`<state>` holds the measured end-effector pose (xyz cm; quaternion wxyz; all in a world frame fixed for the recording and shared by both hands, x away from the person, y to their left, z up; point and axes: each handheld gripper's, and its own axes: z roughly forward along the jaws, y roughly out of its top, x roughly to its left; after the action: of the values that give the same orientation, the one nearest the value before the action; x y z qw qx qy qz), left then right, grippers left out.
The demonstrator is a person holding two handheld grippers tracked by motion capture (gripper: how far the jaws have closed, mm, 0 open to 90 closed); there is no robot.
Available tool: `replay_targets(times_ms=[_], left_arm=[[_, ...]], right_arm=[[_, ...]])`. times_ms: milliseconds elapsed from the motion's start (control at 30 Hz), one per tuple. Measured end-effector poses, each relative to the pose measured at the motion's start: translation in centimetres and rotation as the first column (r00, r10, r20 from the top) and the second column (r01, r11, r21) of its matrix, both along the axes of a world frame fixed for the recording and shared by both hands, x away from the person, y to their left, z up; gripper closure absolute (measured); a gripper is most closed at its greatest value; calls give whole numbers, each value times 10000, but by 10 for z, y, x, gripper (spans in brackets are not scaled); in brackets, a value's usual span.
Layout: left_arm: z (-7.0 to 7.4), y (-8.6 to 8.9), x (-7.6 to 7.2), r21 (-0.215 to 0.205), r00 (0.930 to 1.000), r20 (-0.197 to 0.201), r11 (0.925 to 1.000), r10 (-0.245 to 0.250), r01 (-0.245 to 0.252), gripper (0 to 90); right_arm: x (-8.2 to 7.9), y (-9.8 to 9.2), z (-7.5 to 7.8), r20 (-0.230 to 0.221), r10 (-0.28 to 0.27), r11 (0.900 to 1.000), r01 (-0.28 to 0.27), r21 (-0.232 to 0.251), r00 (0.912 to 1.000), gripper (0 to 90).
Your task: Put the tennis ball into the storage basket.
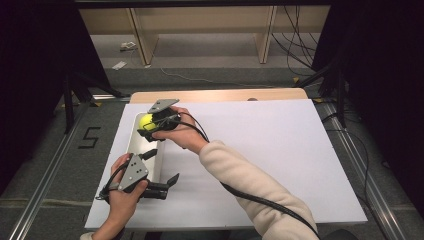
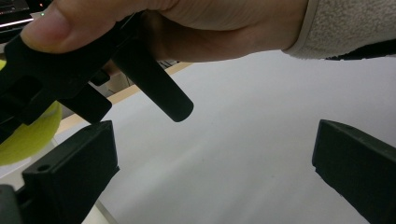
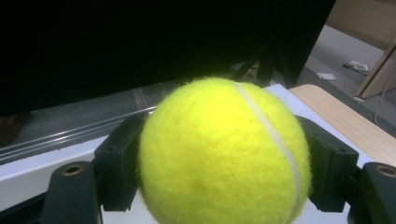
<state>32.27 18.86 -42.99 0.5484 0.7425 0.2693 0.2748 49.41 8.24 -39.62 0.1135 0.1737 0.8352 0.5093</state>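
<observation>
A yellow tennis ball (image 3: 224,151) sits squeezed between the two black jaws of my right gripper (image 3: 224,163). In the high view that right gripper (image 1: 150,125) holds the ball (image 1: 146,120) over the far end of a long white tray (image 1: 135,145) at the table's left. My left gripper (image 1: 167,184) lies near the tray's near end, jaws wide apart with nothing between them. The left gripper view shows those jaws spread over the white sheet, with the right hand (image 2: 187,32), its gripper and a slice of the ball (image 2: 28,137) close above.
A white sheet (image 1: 270,150) covers most of the wooden table (image 1: 220,95). Metal rails run along both sides of the table. Black stands and cables are behind it, with wooden shelving legs on the floor farther back.
</observation>
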Motion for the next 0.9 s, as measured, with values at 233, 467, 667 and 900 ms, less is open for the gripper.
replay_targets(times_ms=[233, 467, 667, 900], left_arm=[[0, 0, 0, 2, 10000, -17, 10000, -12, 12, 0], [0, 0, 0, 24, 10000, -15, 10000, -14, 14, 0], [0, 0, 0, 15, 10000, -20, 10000, -18, 18, 0], [0, -1, 0, 35, 10000, -6, 10000, -40, 40, 0]], right_arm=[[1, 4, -2, -11, 40, 10000, -41, -56, 10000, 266], [3, 7, -4, -27, 11, 10000, -11, -56, 10000, 266], [5, 10, -8, -126, 6, 10000, -7, -91, 9999, 266], [7, 11, -10, -254, 30, 9999, -33, -116, 9997, 265]])
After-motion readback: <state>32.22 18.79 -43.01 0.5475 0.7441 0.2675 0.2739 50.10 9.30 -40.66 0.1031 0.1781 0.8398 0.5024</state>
